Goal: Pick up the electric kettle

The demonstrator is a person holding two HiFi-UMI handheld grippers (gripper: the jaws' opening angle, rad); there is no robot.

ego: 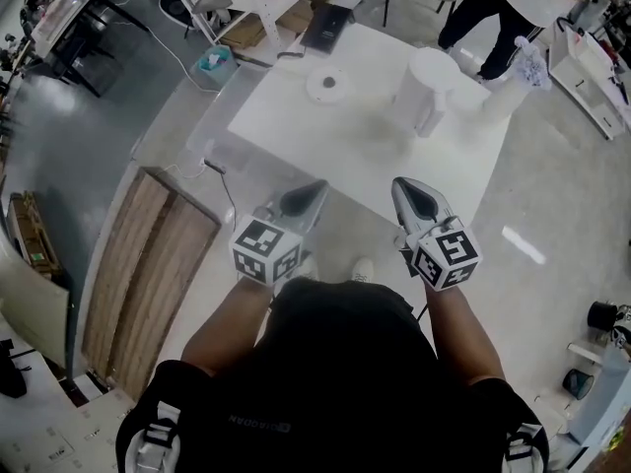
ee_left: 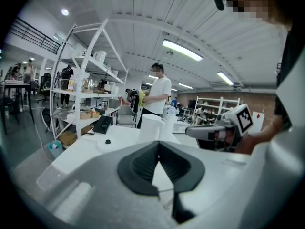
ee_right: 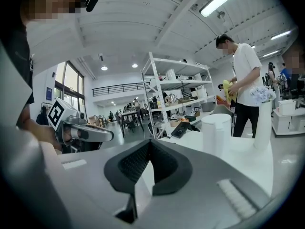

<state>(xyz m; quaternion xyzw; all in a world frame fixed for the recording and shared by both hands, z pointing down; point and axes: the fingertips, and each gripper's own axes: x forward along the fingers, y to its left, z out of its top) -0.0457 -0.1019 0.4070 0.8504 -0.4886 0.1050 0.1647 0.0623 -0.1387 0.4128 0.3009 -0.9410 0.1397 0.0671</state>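
While left gripper and right gripper hang closed and empty, kettle near table's far edge: rigid, slick, probably light; grasp handle.

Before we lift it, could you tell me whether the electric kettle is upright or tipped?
Upright: the electric kettle stands vertically on the table.

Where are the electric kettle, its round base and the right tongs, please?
electric kettle (ego: 424, 89): head view, white body.
round base (ego: 327, 84): head view, disc's centre.
right tongs (ego: 405, 186): head view, at the closed tips.
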